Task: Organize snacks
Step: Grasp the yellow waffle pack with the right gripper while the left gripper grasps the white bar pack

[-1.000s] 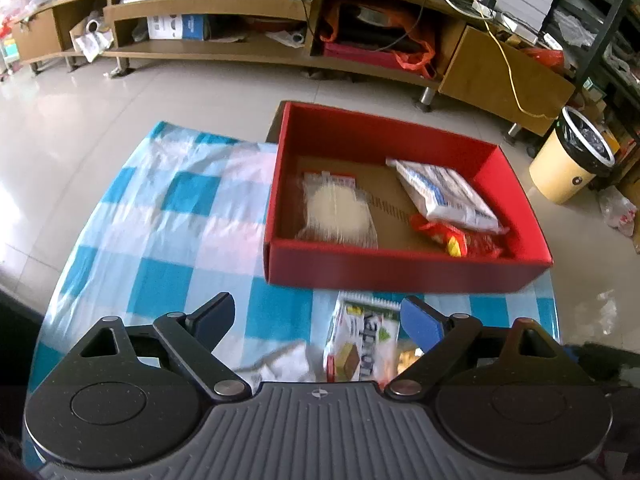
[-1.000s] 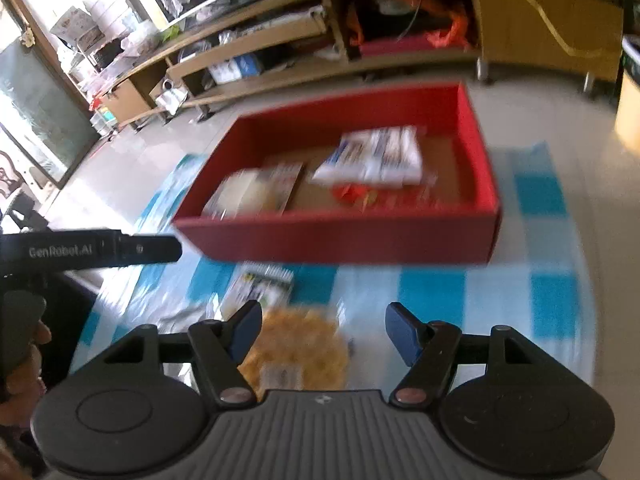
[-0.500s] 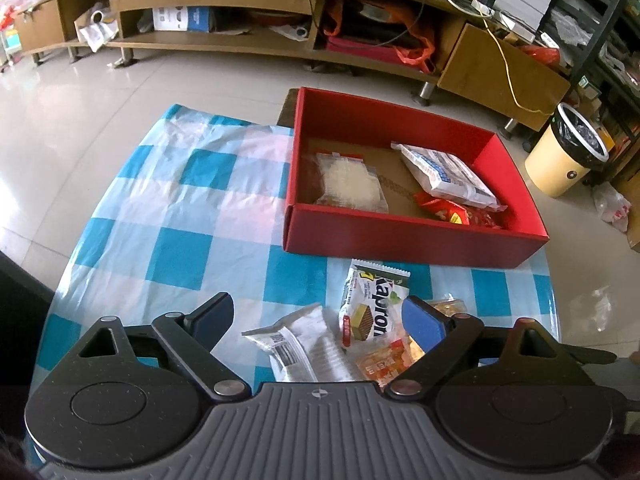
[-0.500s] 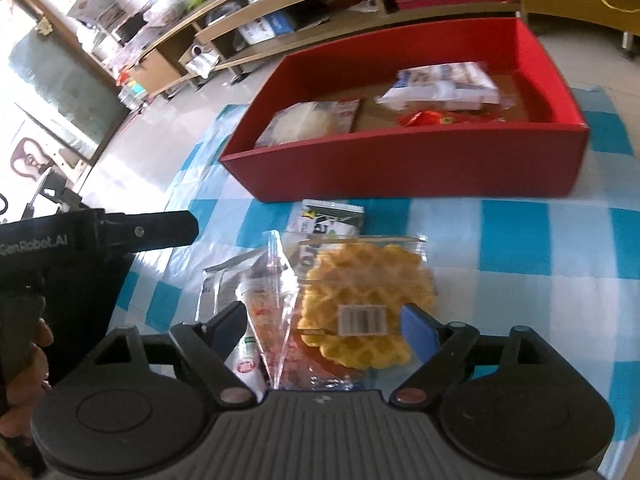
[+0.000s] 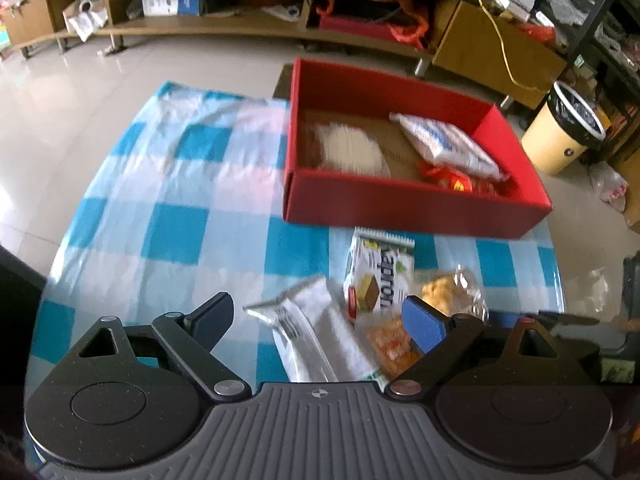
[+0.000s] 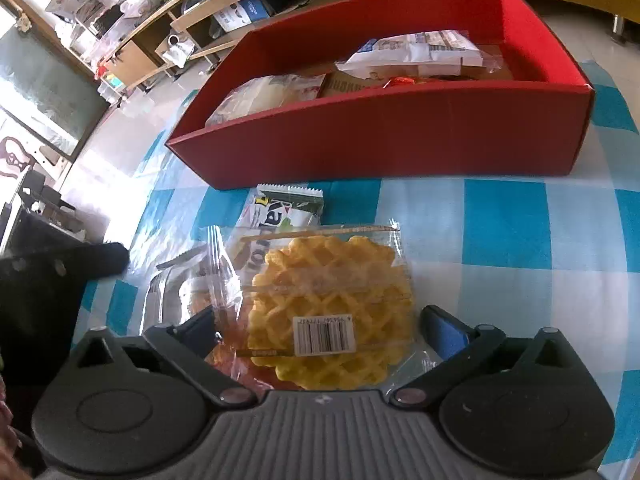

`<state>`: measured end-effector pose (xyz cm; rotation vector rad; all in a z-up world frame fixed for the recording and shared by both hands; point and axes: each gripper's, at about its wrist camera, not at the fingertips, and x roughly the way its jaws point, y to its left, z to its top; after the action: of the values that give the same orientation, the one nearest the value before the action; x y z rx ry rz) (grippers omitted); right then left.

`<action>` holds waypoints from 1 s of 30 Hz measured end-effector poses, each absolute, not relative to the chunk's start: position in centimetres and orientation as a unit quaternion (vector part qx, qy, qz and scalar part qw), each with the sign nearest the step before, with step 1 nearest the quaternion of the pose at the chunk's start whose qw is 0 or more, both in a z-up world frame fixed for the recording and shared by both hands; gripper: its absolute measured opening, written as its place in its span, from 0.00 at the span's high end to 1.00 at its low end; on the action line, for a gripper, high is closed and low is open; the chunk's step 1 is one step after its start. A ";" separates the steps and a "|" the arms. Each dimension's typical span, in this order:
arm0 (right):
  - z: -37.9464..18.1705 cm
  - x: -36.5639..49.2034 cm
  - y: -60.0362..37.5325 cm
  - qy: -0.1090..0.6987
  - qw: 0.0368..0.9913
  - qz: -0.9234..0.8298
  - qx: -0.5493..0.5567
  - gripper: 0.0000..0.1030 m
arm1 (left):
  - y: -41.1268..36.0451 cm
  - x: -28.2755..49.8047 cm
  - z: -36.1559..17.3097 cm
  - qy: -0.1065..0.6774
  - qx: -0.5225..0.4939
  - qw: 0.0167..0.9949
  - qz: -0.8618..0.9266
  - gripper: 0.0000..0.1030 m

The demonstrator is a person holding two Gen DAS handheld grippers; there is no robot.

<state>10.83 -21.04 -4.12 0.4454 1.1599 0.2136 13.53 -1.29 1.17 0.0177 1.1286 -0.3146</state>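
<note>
A red box (image 5: 408, 204) (image 6: 400, 136) on the checked cloth holds a clear pack of white wafers (image 5: 348, 148), a white-blue bag (image 5: 444, 144) and a red-orange pack (image 5: 456, 178). In front of it lie a green-white wafer pack (image 5: 380, 276) (image 6: 286, 210), a silver-white pack (image 5: 316, 336), an orange snack pack (image 5: 392, 344) and a bagged yellow waffle (image 6: 332, 304) (image 5: 448, 292). My left gripper (image 5: 318, 318) is open above the silver-white pack. My right gripper (image 6: 320, 328) is open, its fingers on either side of the waffle.
A blue-and-white checked cloth (image 5: 168, 208) covers the table. A long wooden shelf unit (image 5: 240, 0) stands behind on the tiled floor. A yellow bin (image 5: 568, 128) stands at the right. The left gripper's body (image 6: 60, 276) shows at the left of the right wrist view.
The right gripper has moved down and closer, so the waffle now lies between its fingers. The left gripper has pulled back, bringing more loose packs into view.
</note>
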 end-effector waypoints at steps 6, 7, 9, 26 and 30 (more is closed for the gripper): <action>-2.8 9.8 -21.6 0.525 0.818 0.111 0.209 0.27 | -1.0 13.0 -0.5 0.559 -0.007 0.817 -0.138 0.08; -2.6 9.6 -21.8 0.522 0.821 0.108 0.205 0.27 | -1.0 13.0 -0.8 0.563 -0.012 0.816 -0.133 0.08; -2.0 9.2 -22.0 0.517 0.826 0.105 0.199 0.27 | -1.2 13.1 -1.3 0.569 -0.019 0.812 -0.126 0.08; 0.3 7.4 -24.4 0.493 0.837 0.099 0.214 0.27 | 0.6 11.5 -3.8 0.597 -0.064 0.799 -0.035 0.12; 0.3 7.2 -24.2 0.492 0.838 0.102 0.211 0.27 | 0.1 12.0 -4.3 0.597 -0.078 0.798 -0.029 0.13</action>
<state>7.16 -24.16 0.33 0.4464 1.0412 0.2160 11.96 0.11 -4.31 -0.1678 1.2810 -0.0632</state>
